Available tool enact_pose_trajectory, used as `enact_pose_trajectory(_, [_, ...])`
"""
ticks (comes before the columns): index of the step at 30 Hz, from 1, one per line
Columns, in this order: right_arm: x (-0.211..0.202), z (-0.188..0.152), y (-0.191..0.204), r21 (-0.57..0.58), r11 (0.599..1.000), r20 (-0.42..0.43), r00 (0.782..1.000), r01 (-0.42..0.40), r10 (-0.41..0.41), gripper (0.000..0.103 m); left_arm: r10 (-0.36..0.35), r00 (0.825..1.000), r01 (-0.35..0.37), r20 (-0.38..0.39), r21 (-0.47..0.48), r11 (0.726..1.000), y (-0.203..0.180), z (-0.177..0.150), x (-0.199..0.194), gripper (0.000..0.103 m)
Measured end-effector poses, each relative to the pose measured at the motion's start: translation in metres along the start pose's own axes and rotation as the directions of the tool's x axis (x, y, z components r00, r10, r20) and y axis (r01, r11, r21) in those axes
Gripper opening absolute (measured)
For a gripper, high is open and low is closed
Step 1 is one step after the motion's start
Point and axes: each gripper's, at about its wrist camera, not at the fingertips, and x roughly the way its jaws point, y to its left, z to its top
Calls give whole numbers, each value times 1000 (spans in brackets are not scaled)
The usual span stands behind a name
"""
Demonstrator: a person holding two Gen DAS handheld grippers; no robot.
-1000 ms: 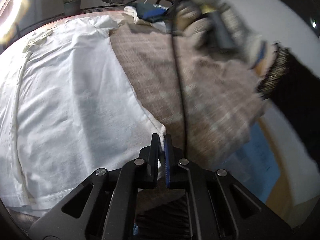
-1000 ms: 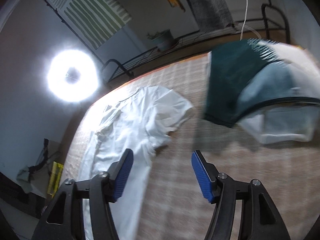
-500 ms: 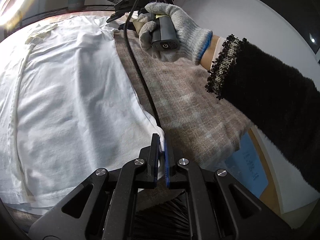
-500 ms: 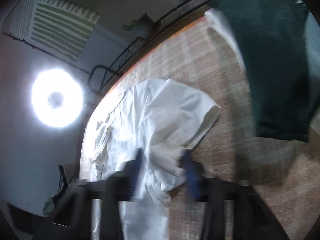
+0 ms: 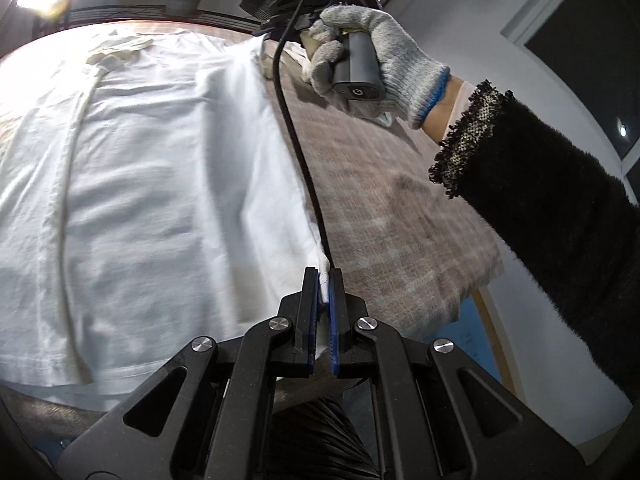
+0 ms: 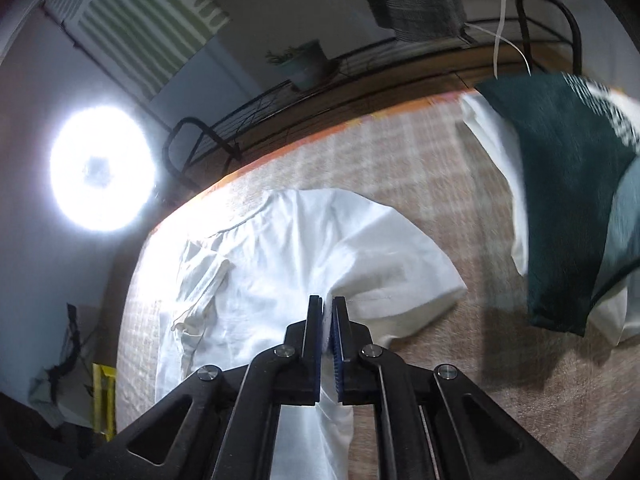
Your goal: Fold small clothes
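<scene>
A white T-shirt (image 5: 160, 184) lies spread on a checked beige cloth (image 5: 392, 208). My left gripper (image 5: 324, 276) is shut on the shirt's lower right corner, white fabric pinched between its blue pads. In the right wrist view the same white T-shirt (image 6: 280, 264) shows its collar at the left and a short sleeve (image 6: 396, 280) spread to the right. My right gripper (image 6: 327, 306) is shut on the shirt near the armpit, below that sleeve. In the left wrist view a gloved hand (image 5: 376, 52) with a black fuzzy sleeve holds the right gripper's handle at the shirt's far end.
A dark green garment (image 6: 568, 200) lies over white cloth at the table's right side. A bright ring light (image 6: 102, 168) shines at the left. A black cable (image 5: 296, 136) runs along the shirt's edge. A potted plant (image 6: 304, 64) and a black wire rack stand behind the table.
The right gripper travelled over to the shirt and shut on the fabric by the sleeve. The gloved hand came into sharp view at the shirt's far end. The left gripper kept its hold on the corner.
</scene>
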Motion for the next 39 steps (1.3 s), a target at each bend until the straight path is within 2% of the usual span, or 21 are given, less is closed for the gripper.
enact_pose_trajectory(6, [4,3,43,-93,994,-4,999,51,-52,2,2,999,0,42,-61,998,26,-2,-24,2])
enact_pose_trajectory(12, [21,0,94,-214,972,-23,995,93,-100,2,20,998,-13,62,-119,993,57,-11,-45,2])
enact_pose_trajectory(16, [47,-5,130,-290,951,-50,991,108,-127,2,54,997,-44,58,-159,986,80,-20,-52,2])
enact_pose_trajectory(21, [93,-23,163,-392,908,-93,975,149,-200,3,95,995,-87,32,-196,977,102,-25,-51,2])
enact_pose_trajectory(22, [103,-26,166,-394,910,-121,973,133,-195,9,98,995,-91,25,-196,976,104,-25,-51,2])
enact_pose_trajectory(25, [116,-32,167,-391,915,-195,963,100,-188,36,120,993,-114,19,-188,976,105,-23,-54,2])
enact_pose_trajectory(27, [104,-29,162,-375,926,-199,971,46,-129,35,129,991,-123,26,-176,977,105,-22,-59,3])
enact_pose_trajectory(29, [78,-20,151,-319,948,-180,983,-20,-39,35,141,989,-132,43,-165,977,104,-24,-65,9])
enact_pose_trajectory(31, [54,-8,134,-266,963,-135,991,-35,-1,35,141,988,-129,65,-164,978,100,-25,-69,10])
enact_pose_trajectory(32, [46,-3,126,-253,967,-116,993,-14,-16,36,145,987,-132,75,-160,978,100,-25,-72,10])
enact_pose_trajectory(35, [33,6,107,-277,955,-80,988,104,-131,38,149,985,-135,87,-151,979,100,-25,-77,10])
enact_pose_trajectory(37, [35,6,97,-278,954,-99,985,111,-144,38,148,985,-134,86,-148,980,102,-24,-77,10])
enact_pose_trajectory(39, [46,5,98,-290,949,-124,979,121,-162,44,142,987,-129,80,-149,980,102,-24,-77,10])
